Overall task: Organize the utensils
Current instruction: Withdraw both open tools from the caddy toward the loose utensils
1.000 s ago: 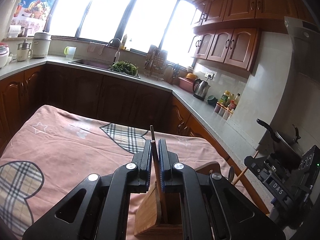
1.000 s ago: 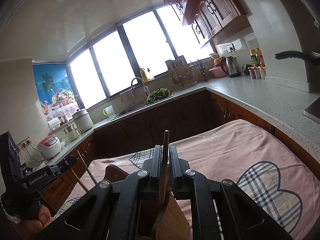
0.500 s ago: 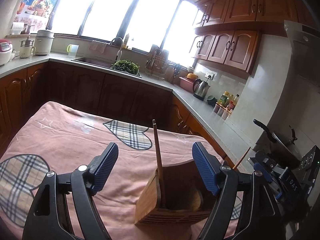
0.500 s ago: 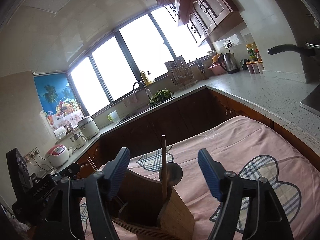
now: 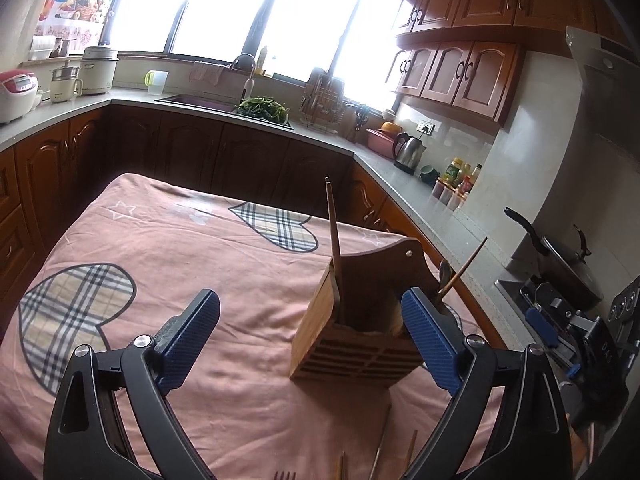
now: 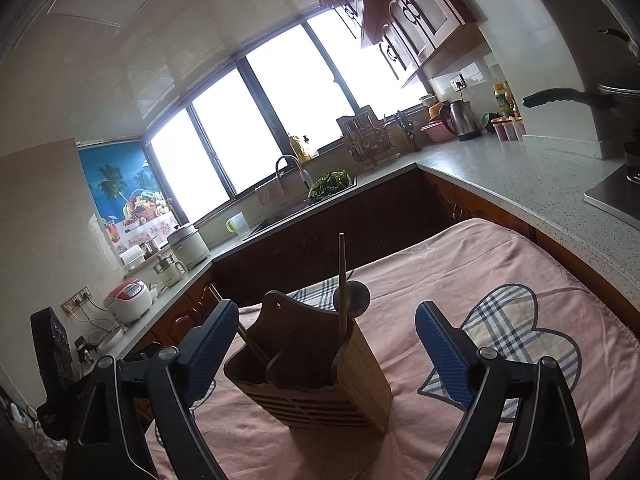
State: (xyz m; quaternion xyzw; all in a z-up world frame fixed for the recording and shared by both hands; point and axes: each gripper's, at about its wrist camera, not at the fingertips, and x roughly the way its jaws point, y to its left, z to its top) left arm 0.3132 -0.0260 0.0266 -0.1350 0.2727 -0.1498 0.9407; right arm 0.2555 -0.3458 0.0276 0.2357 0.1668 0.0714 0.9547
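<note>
Release step: both grippers, left [image 5: 310,338] and right [image 6: 323,342], jaws opening, empty. Chopsticks [image 5: 333,236] stand in wooden holder [image 5: 360,344] on bench. Next: fetch utensils [image 5: 378,446] lying near bench edge.

1. From my left wrist view, the utensils [image 5: 380,446] on the pink cloth [image 5: 200,264] are cut off by the bottom edge; I can't tell what each is.
2. The wooden holder [image 6: 316,372] hides the lower ends of the sticks standing in it.
3. The left gripper [image 6: 56,364] is partly hidden in my right wrist view.
</note>
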